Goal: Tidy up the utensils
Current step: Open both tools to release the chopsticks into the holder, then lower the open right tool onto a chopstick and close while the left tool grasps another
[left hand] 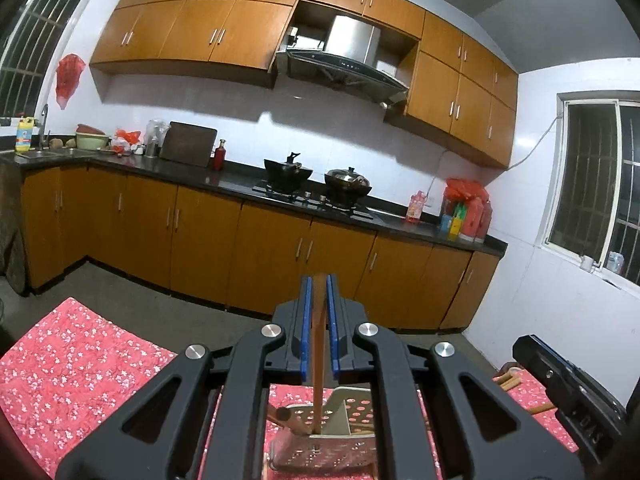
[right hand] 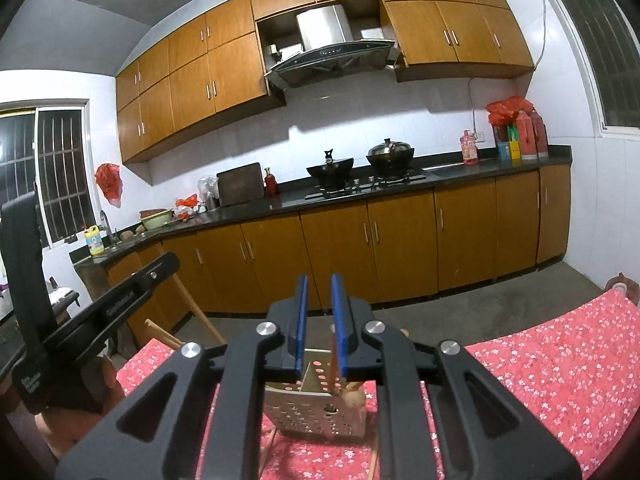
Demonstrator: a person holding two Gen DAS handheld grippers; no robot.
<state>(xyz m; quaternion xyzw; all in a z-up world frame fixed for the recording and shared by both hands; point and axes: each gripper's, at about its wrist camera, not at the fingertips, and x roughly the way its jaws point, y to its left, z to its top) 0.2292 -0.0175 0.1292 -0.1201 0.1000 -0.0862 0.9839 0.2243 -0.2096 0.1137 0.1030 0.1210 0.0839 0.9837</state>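
Chopsticks [left hand: 319, 344] stand between the blue fingers [left hand: 306, 320] of the left gripper [left hand: 319, 292], which close snugly on the wooden stick, its lower end down in the perforated metal holder [left hand: 336, 444]. That holder sits on the pink flowered tabletop [left hand: 80, 364]. The right gripper [right hand: 319, 300] hangs over the same holder [right hand: 308, 412], fingers [right hand: 338, 312] a little apart, one touching a stick [right hand: 333, 364]; whether it grips, I cannot tell.

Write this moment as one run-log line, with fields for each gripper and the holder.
left gripper: shut on wooden utensil, lowering end in perforated holder | right gripper: open above holder | table: red floral cloth
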